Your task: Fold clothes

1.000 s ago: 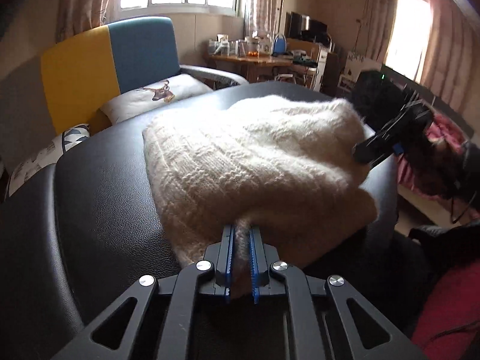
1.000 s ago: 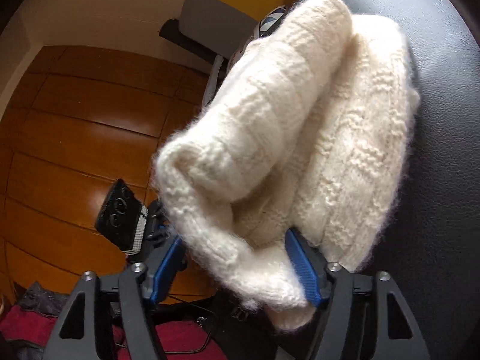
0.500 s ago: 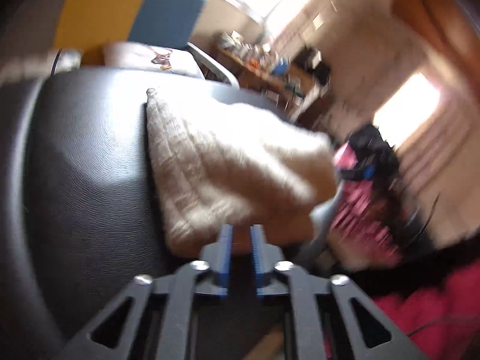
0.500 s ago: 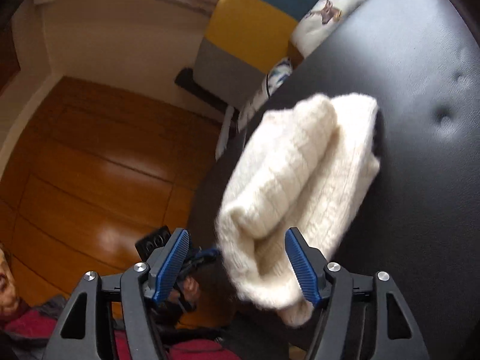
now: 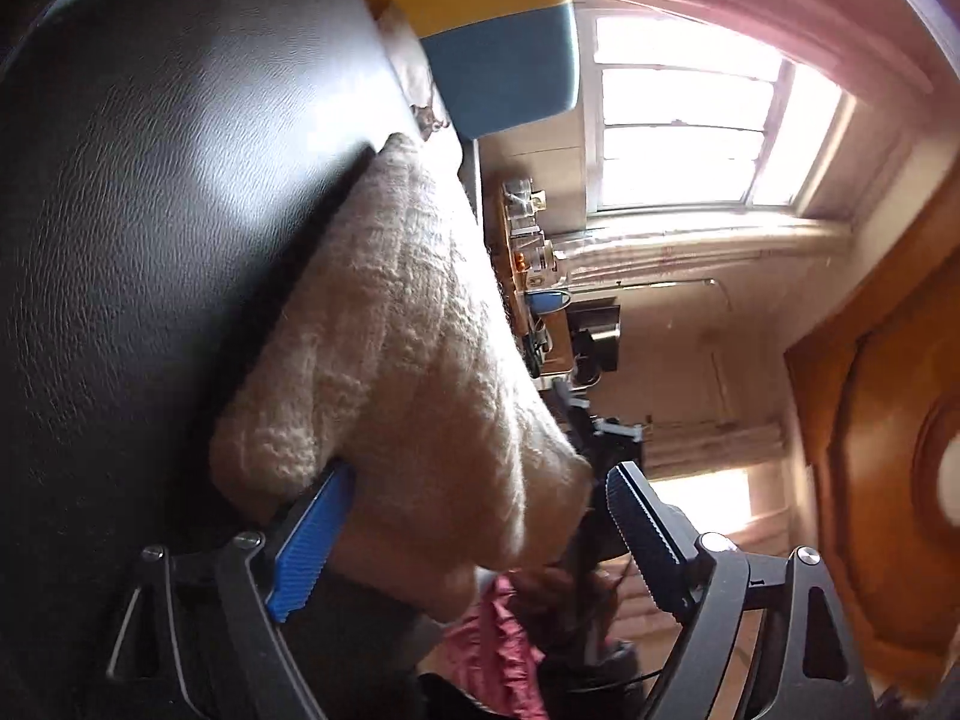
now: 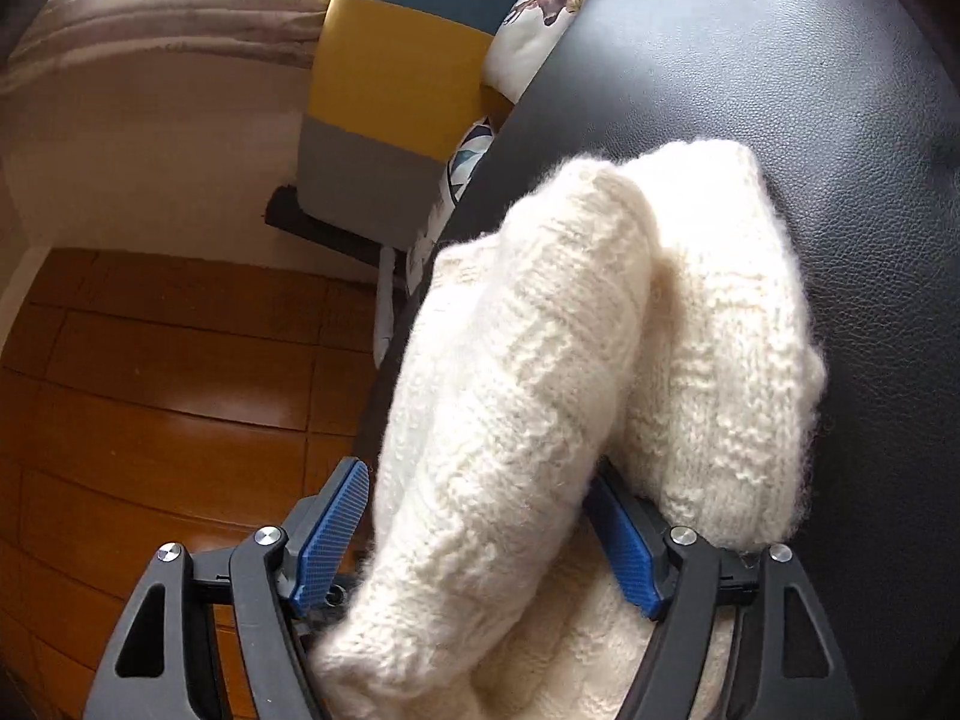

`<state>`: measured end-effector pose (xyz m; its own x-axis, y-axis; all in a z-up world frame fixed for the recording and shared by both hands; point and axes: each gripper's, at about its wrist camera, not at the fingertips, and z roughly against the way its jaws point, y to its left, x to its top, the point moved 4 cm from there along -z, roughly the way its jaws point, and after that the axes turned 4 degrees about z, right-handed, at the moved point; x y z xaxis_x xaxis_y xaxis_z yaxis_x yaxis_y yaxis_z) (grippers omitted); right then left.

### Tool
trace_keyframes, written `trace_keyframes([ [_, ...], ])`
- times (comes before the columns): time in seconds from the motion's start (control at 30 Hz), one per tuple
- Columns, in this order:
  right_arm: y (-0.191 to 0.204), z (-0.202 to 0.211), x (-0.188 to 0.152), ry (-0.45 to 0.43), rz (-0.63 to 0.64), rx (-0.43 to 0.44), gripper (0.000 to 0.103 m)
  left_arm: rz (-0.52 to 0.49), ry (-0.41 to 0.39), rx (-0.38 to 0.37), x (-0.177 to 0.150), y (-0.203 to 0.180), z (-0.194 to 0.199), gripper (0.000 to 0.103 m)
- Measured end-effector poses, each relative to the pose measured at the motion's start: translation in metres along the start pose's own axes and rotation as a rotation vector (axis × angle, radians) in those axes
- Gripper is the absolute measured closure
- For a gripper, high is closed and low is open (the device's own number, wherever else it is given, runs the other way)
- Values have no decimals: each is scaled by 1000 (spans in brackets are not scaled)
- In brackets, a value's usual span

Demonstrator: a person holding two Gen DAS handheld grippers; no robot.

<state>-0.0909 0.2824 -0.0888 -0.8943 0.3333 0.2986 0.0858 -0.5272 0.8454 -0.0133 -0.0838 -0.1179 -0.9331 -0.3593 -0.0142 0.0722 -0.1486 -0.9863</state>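
Comparing the left wrist view with the one a second ago, the biggest change is at the left hand-held gripper (image 5: 474,531): its blue pads were pinched on a fold of the cream knit sweater (image 5: 408,354), and now they stand wide apart, one pad low against the bundle's near edge, the other clear of it in the air. The camera has also rolled hard, so the black padded surface (image 5: 150,180) runs up the left of the frame. I read this as the left side having let go, which suggests the folded bundle is being left to rest where it is.

In the right wrist view, the right hand-held gripper (image 6: 480,531) was open half a second ago and well back from the sweater (image 6: 600,360); now it is close in again, its wide-spread fingers straddling the upper rolled layer of the bundle. Neither pad visibly clamps the wool; the left pad (image 6: 333,531) shows a gap beside the knit. The sweater lies doubled over on the black padded surface (image 6: 870,240), near its edge above the wooden floor (image 6: 150,390), looking folded into a thick, compact stack.
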Motion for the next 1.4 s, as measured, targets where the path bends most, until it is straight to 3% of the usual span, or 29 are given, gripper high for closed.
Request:
trace_keyframes([
  [0.07,2,-2,0,23,37,-20,28,66,-3,-15,-6,6,1,15],
  [0.17,2,-2,3,54,49,-21,28,82,-27,-14,-10,5,1,15],
  [0.33,-10,8,11,39,-24,74,28,137,-67,-6,-9,5,-11,15],
  [0.43,-12,14,12,19,6,92,28,153,-101,0,-10,4,-22,16],
  [0.5,-12,18,12,-4,43,91,28,143,-110,29,-9,3,-26,25],
  [0.57,-12,22,12,-32,70,91,28,149,-96,95,-7,7,-29,59],
  [0.67,-15,28,14,-64,81,114,28,204,-89,99,-6,17,-31,75],
  [0.77,-19,33,18,-68,100,134,28,179,-96,111,-8,15,-29,82],
  [0.8,-19,34,20,-54,118,112,30,157,-97,111,-9,12,-28,83],
  [0.87,-22,36,27,-31,113,44,44,110,-99,105,-12,3,-26,85],
  [0.93,-16,48,34,-51,110,32,71,10,-97,81,-18,-18,-21,86],
  [1.03,11,73,45,-111,170,99,76,-179,-81,53,-33,-57,-5,90],
  [1.1,24,67,34,-95,209,87,76,-224,-48,77,-40,-60,4,90],
  [1.2,21,49,-1,-52,203,29,76,-181,-7,185,-41,-31,7,91],
  [1.27,7,47,-21,-49,174,20,76,-107,13,212,-39,-5,10,91],
  [1.3,0,46,-32,-48,159,16,80,-73,15,203,-39,3,12,91],
  [1.4,-21,43,-63,-44,115,3,81,-4,13,143,-35,18,16,91],
])
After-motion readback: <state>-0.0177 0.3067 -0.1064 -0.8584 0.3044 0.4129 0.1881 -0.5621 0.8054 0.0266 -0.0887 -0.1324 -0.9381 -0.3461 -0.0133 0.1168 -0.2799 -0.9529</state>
